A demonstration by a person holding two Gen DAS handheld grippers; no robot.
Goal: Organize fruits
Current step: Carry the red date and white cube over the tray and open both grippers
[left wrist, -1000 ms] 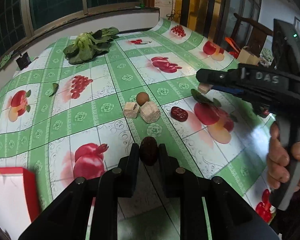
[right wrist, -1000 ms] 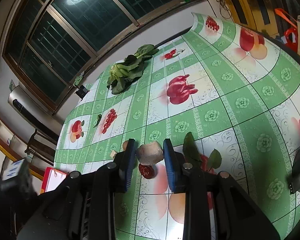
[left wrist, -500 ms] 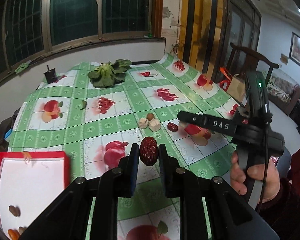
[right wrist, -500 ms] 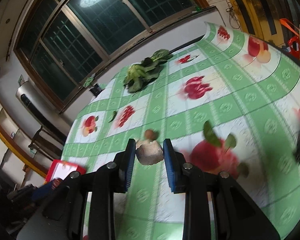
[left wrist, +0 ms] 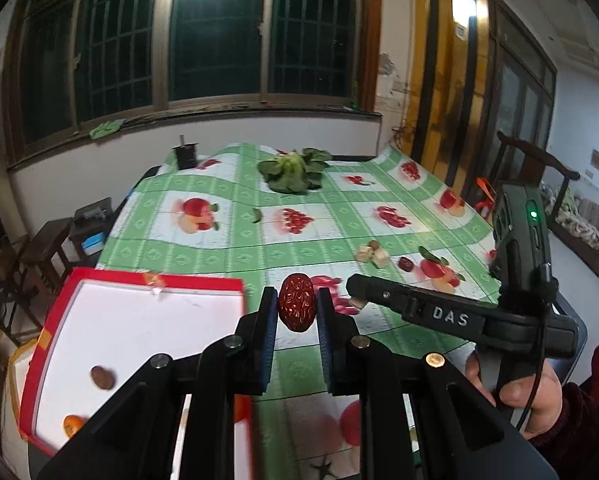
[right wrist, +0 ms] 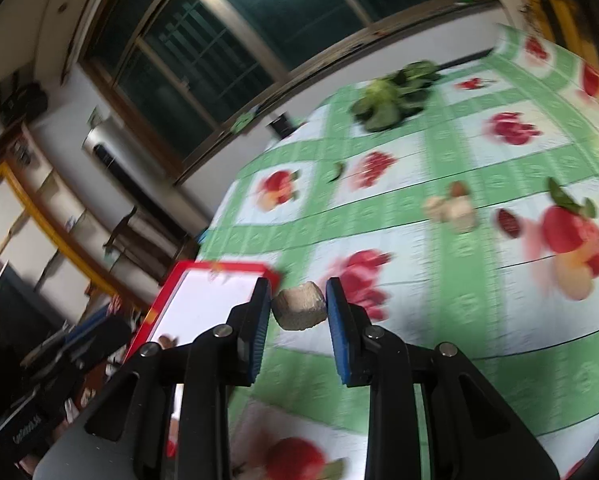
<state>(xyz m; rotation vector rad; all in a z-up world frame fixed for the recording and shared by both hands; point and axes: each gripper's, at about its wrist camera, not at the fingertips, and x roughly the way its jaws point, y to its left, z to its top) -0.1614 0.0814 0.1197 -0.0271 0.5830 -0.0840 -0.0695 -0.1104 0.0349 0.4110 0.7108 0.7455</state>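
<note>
1. The left gripper [left wrist: 297, 307] is closed on a wrinkled, dark red dried jujube [left wrist: 297, 302], pinched at its sides between the blue-lined fingers and carried clear of the table.
2. The right gripper [right wrist: 298, 307] is likewise clamped on a pale beige, rough-faced chunk [right wrist: 299, 306], held off the surface; what fruit it is cannot be told.
3. A second ago both grippers were low over the small cluster of pieces on the green checked, fruit-printed tablecloth [left wrist: 227, 248]. Now they are lifted and swung left, and the shallow red-rimmed white tray [left wrist: 139, 320] fills the near left of both views.
4. That suggests the carry is nearly done and release over the tray comes next.
5. The tray already holds a brown round piece [left wrist: 102, 377] and an orange one [left wrist: 73, 425] near its lower edge.
6. Left on the cloth are two beige chunks [left wrist: 373, 256], a small brown ball and another red jujube [left wrist: 405, 264], well apart from the tray, so more trips seem needed.
</note>
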